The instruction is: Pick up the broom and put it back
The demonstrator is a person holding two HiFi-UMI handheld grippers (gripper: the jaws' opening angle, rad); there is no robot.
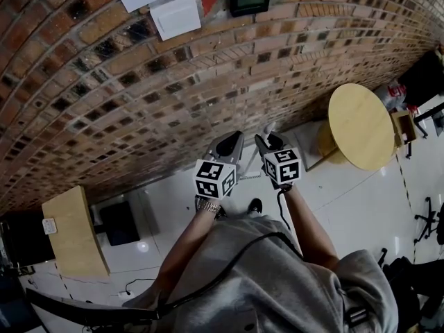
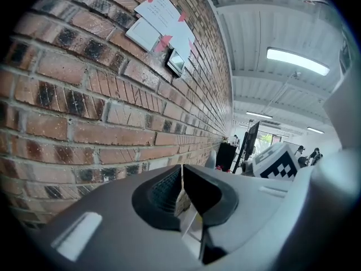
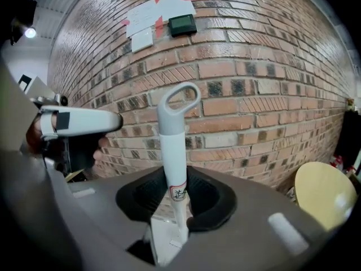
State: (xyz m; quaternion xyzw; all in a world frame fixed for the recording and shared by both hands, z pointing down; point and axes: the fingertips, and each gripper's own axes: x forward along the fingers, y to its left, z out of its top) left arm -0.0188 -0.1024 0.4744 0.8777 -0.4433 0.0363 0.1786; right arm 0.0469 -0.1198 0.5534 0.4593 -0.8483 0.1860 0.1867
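The right hand-held gripper [image 3: 172,203] clamps the broom [image 3: 171,145] below its loop, a likely light, stiff, slick handle; the left hand-held gripper [image 2: 181,192] sits closed, empty.

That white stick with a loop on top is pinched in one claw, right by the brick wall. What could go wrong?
The right gripper pinches the broom handle at one narrow spot on a smooth round shaft, so it might swivel or slip. The handle's loop looks close to the brick wall, so it might knock the bricks.
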